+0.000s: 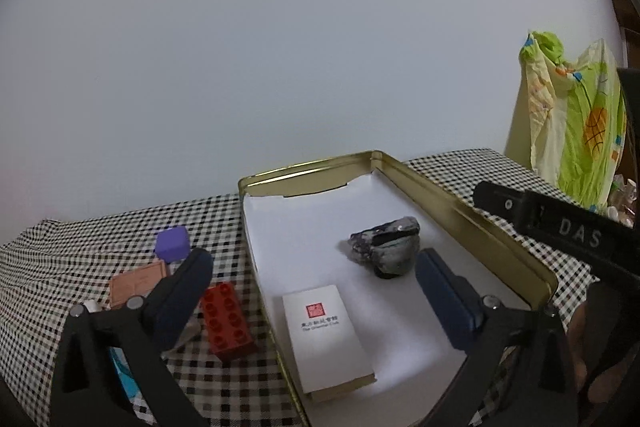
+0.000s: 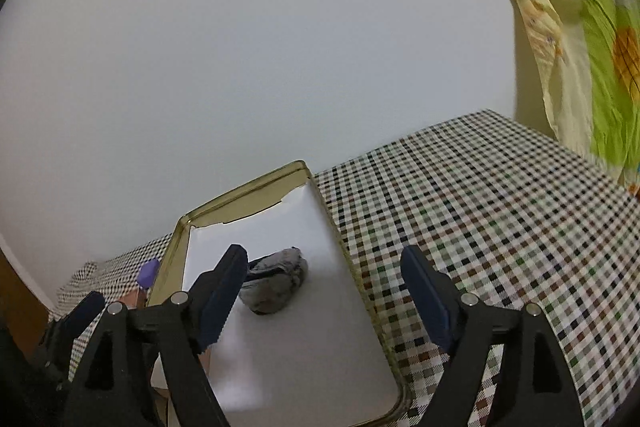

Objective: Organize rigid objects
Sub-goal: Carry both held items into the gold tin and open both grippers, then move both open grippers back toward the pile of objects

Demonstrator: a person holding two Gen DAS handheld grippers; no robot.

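The left gripper (image 1: 312,291), its two blue-padded fingers spread wide and holding nothing, hovers low over the near left wall of a shallow gold-coloured metal tin (image 1: 472,215) lined with white paper; one finger (image 1: 188,291) hangs outside the tin above the checked cloth, the other (image 1: 444,295) inside it; between them, inside the tin, lies a flat white rectangular box with a red seal (image 1: 324,335), and just beyond it a rough grey and black stone (image 1: 386,245) rests on the lining; outside the tin, beside the left finger, sits a red plastic building brick with studs (image 1: 226,321), near it a flat pink wooden tile (image 1: 134,285) and a small purple cube (image 1: 173,243), all on the black-and-white checked tablecloth (image 1: 80,259).

The right gripper (image 2: 324,287), likewise gaping and empty, straddles the tin's right wall (image 2: 352,267); its left finger (image 2: 224,291) partly hides the grey stone (image 2: 276,287), its right finger (image 2: 428,299) hangs over bare checked cloth (image 2: 480,207); the purple cube (image 2: 148,273) peeks past the tin's far side; a green and yellow patterned fabric (image 2: 592,47) hangs at the table's far right edge against a plain pale wall (image 2: 280,27).
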